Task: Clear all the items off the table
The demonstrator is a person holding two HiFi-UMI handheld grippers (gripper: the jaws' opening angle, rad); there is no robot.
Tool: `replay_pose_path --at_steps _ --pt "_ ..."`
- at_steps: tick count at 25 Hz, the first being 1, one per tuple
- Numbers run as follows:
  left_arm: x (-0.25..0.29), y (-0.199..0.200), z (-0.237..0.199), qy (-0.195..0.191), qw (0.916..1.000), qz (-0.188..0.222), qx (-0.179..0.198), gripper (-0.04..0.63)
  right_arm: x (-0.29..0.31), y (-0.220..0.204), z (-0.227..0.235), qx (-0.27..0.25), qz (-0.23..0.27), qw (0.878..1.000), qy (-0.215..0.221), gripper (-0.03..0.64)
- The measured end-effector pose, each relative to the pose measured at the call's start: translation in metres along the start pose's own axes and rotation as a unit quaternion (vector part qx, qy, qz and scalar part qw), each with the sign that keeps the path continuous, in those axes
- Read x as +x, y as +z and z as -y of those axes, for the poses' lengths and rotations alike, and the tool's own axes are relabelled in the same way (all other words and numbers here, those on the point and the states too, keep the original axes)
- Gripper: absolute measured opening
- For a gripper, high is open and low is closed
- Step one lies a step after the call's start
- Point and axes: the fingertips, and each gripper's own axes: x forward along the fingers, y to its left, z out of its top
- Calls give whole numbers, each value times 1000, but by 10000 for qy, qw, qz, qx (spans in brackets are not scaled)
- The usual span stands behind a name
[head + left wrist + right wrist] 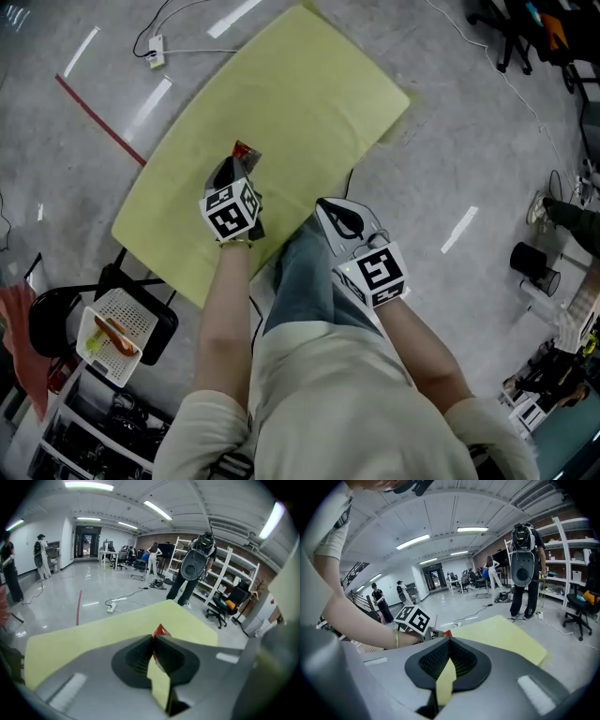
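Pinching thin red packet point(161, 630), perhaps foil.

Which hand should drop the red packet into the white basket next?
Probably left. The left tongs are shut on the red packet, and the white basket sits on that side; the right tongs are shut and empty.

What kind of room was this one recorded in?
Probably an open lab or workshop-style office: white metal shelving racks, a black swivel office chair, and a white power strip with cables trailing over the polished grey floor.
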Motion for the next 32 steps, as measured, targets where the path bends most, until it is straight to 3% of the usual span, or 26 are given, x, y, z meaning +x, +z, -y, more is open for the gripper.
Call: replay_pose_path --at_steps 11,32 --pt "-91 -4 11 -453 9981 174 375 21 -45 -2 -45 -91 252 9995 -183 -6" --pt "-249 -50 -3 -789 9957 493 18 21 -119 1 -135 -493 828 9950 -266 -6"
